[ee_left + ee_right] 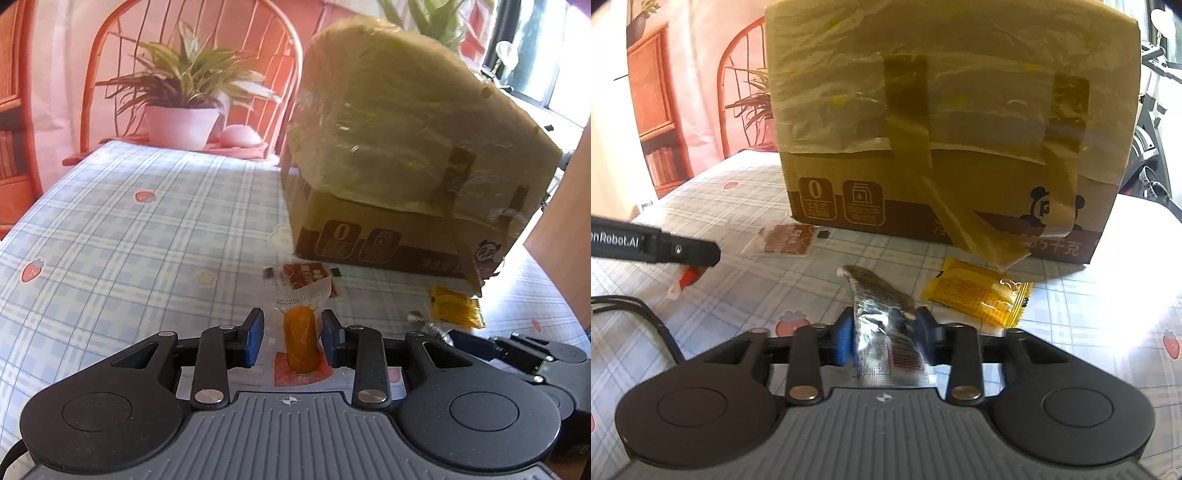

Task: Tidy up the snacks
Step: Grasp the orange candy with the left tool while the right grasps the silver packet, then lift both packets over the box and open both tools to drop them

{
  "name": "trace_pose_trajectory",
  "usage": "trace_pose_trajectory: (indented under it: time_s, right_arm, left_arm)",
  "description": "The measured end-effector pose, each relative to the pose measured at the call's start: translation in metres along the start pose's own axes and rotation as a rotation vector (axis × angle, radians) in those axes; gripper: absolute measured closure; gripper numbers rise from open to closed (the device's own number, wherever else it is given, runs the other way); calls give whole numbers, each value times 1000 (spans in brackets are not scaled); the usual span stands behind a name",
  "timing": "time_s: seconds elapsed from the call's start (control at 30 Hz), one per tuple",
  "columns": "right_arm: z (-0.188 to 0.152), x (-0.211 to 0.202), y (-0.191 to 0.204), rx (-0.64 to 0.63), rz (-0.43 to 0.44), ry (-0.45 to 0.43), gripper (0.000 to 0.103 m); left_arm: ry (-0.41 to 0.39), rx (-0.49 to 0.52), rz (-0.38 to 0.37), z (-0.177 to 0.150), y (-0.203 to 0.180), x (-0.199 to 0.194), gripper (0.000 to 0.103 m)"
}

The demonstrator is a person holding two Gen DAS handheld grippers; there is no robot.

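Here, the left gripper (292, 334) stands open astride a small orange sausage in clear slippery wrap (300, 345); the right gripper (885, 334) pinches a light, crinkly silver foil packet (882, 332), the tall taped cardboard box (945, 122) at twelve o'clock.

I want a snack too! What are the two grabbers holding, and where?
The left gripper straddles the orange sausage packet at its middle, not clearly squeezing it. The right gripper pinches the silvery snack packet across its middle.
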State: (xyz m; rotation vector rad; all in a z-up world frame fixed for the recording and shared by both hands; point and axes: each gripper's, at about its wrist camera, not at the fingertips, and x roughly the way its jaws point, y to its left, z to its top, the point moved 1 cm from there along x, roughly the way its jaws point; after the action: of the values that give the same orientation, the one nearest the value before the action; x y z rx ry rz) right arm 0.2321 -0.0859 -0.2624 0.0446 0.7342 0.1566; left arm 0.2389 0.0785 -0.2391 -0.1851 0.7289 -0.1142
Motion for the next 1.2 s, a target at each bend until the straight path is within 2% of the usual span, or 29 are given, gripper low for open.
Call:
trace_pose_trajectory:
  time_s: [0.4, 0.63, 0.8, 0.97, 1.2]
  right_arm:
    - [0, -23, -8, 45, 5, -42, 69]
    - [15, -50, -13, 52, 15, -119, 69]
    - [45, -77, -16, 38, 30, -226, 69]
    - [90, -104, -25, -5, 26, -349, 69]
    - [163, -114, -54, -36, -29, -472, 69]
  left_arm:
    - [-28, 12, -34, 3, -6, -8, 68]
    - [-94, 46, -67, 21, -18, -27, 68]
    - [-184, 74, -112, 51, -32, -50, 68]
    - [-286, 114, -152, 91, -51, -71, 68]
    - [-376, 108, -178, 155, -74, -72, 68]
